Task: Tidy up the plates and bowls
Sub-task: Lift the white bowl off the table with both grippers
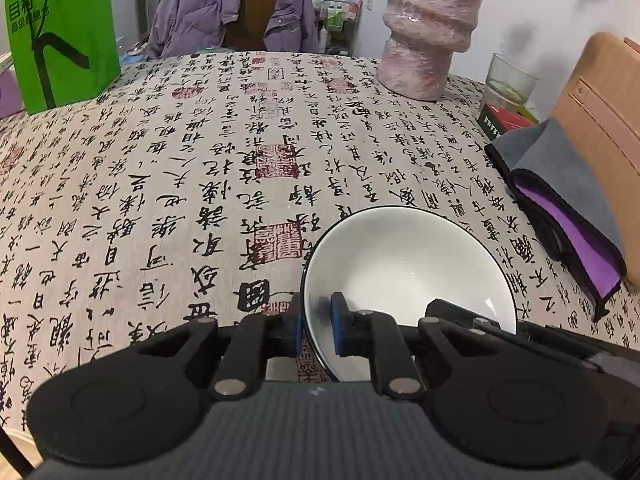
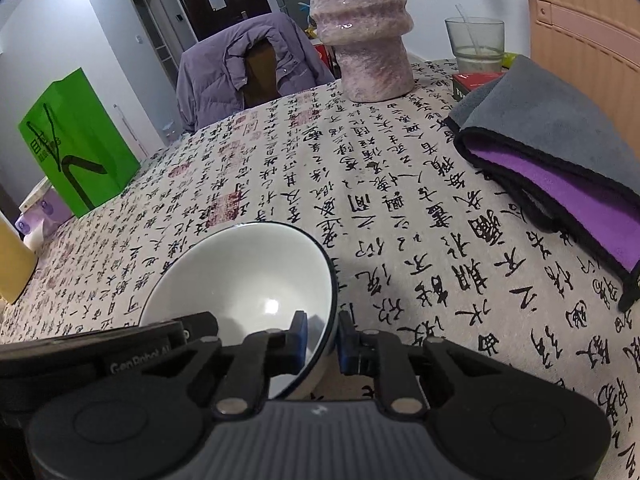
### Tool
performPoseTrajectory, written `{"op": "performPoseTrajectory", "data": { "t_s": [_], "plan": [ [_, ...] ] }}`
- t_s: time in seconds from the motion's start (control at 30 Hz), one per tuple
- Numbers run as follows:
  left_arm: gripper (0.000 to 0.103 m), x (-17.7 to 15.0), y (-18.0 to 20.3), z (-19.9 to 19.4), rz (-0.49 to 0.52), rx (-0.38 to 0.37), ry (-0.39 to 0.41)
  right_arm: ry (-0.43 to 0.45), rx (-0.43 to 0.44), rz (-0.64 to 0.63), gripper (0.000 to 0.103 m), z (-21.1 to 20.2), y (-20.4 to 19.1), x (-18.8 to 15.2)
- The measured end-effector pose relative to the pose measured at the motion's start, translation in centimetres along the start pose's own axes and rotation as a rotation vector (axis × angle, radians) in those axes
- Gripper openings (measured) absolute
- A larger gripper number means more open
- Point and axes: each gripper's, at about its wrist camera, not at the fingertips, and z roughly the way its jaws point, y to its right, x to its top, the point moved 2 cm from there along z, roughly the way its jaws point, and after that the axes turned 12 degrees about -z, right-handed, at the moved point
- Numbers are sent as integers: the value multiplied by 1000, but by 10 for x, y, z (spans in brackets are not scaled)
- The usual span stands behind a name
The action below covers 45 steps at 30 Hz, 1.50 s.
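The left tool [image 1: 316, 330] is pinched nearly closed on the near left rim of a white bowl [image 1: 404, 268]; the right tool [image 2: 323, 340] clamps the opposite rim of the same glossy, dark-edged bowl [image 2: 248, 276], which sits near the table's front edge. The table [image 1: 200, 160] wears a calligraphy-printed cloth. Beyond lie a folded grey-and-purple towel [image 2: 560, 152], a textured pink vase [image 1: 428, 28] and a green bag [image 1: 60, 32]. Only the right view shows a yellow object [image 2: 12, 260].

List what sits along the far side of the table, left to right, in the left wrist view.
Green bag → chair draped with a purple jacket → pink vase → glass → folded grey and purple cloth.
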Motion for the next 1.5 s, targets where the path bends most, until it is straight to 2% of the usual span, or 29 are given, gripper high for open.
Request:
{"op": "performPoseTrajectory", "data": {
  "t_s": [0.43, 0.8, 1.5],
  "plan": [
    [15, -1, -2, -8, 12, -3, 18, 45, 3, 29, 15, -9, -4, -3],
    [15, -3, -4, -33, 28, -20, 78, 112, 6, 35, 15, -30, -12, -6],
    [15, -5, -33, -72, 7, -32, 127, 171, 11, 2, 15, -60, -53, -12]
  ]
}}
